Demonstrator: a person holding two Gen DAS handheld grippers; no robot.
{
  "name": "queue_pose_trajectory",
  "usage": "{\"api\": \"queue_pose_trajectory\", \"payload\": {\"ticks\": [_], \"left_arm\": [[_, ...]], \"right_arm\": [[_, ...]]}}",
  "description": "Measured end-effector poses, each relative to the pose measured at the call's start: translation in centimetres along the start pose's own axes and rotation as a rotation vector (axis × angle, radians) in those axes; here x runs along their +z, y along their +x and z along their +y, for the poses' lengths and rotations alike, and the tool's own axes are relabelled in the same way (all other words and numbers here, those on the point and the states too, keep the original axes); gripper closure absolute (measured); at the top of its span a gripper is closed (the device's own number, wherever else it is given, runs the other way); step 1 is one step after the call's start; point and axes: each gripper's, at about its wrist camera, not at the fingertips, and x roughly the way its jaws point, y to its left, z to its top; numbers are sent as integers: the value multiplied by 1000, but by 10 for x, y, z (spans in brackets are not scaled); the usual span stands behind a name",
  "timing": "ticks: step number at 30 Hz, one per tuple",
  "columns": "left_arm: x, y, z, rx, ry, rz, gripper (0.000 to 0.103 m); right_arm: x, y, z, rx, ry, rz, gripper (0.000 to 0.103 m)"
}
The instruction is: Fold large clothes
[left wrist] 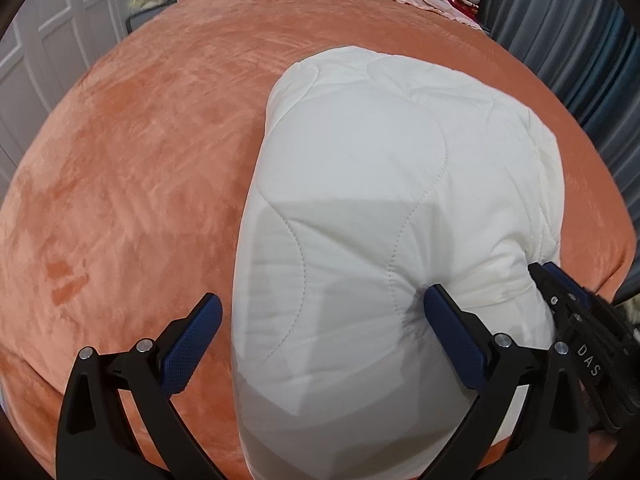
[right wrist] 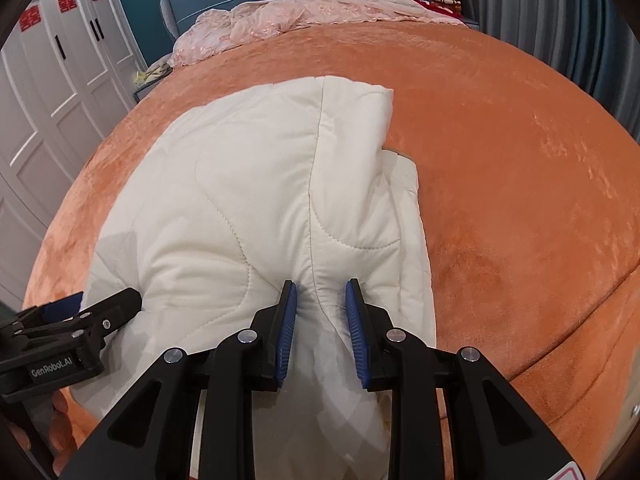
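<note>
**Quilt Bundled, Fold Nearly Done**

A white quilt (left wrist: 360, 208) sits folded into a thick, layered bundle on an orange bedspread (left wrist: 140, 160), its near end at the bed's front edge. The right gripper (right wrist: 321, 312) pinches a raised ridge of the padding between its blue pads (right wrist: 288, 332), the cloth puckering where they bite. The left gripper (left wrist: 322, 320) stands spread wide across the bundle's near end; one finger (left wrist: 452, 328) dents the fabric, the other (left wrist: 196, 340) hangs clear over the bedspread, so it holds nothing. Several layers show stacked along the bundle's right side, suggesting most folds are made. What likely remains is squaring the uneven edges, or one last fold. A pink coverlet (right wrist: 280, 16) lies crumpled by the headboard.
</note>
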Motion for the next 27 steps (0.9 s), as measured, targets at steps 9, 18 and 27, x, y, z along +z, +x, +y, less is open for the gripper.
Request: {"api": "queue_pose_trajectory", "payload": {"ticks": [9, 18, 27], "left_arm": [[-4, 2, 0, 3, -5, -7, 5], [-6, 3, -2, 21, 0, -16, 5], [-2, -17, 12, -51, -76, 2, 5]], "right_arm": [[-2, 3, 1, -2, 0, -4, 79], [-6, 3, 4, 1, 4, -22, 78], [-3, -25, -18, 52, 133, -60, 44]]}}
